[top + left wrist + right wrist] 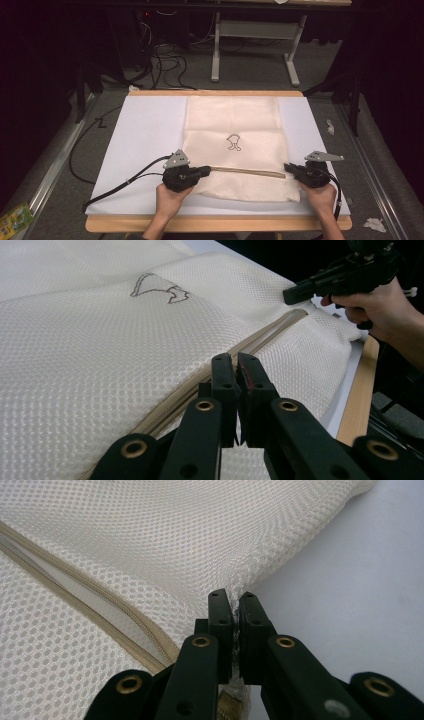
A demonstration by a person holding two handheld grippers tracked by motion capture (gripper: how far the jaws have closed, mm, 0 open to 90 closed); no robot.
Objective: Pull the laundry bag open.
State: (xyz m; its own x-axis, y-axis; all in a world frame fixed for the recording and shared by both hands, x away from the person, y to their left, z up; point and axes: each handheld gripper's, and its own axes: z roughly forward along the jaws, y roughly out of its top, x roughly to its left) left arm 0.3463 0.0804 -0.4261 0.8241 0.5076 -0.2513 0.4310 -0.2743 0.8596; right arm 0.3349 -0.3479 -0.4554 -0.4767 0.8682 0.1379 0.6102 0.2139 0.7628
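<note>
**A:** Where does the work stand?

**B:** The mesh laundry bag (235, 145) lies flat on the white sheet (145, 135) over the tabletop (215, 223), its zipper (247, 172) running across the near end. The left gripper (206, 171) is clenched at the zipper's left end — in the left gripper view its jaws sit pressed together right on the zipper line (235, 347), though I can't make out whether the pull tab itself is caught. The right gripper (288, 167) is clamped on the bag's mesh at the right edge; its own view shows netting (150, 540) bunched between the closed jaws.

**A:** So one anchors, one pulls?

**B:** That's my reading. The right should stay planted and keep the fabric taut along the zipper, so the slider has a straight track. The left ought to travel parallel to the teeth, low and level with the tabletop — lifting would buckle the mesh.

**A:** Risks?

**B:** Loose netting snagging in the teeth, or the whole bag sliding on the smooth sheet if the anchor gives way. A slow, even draw seems safest.
</note>
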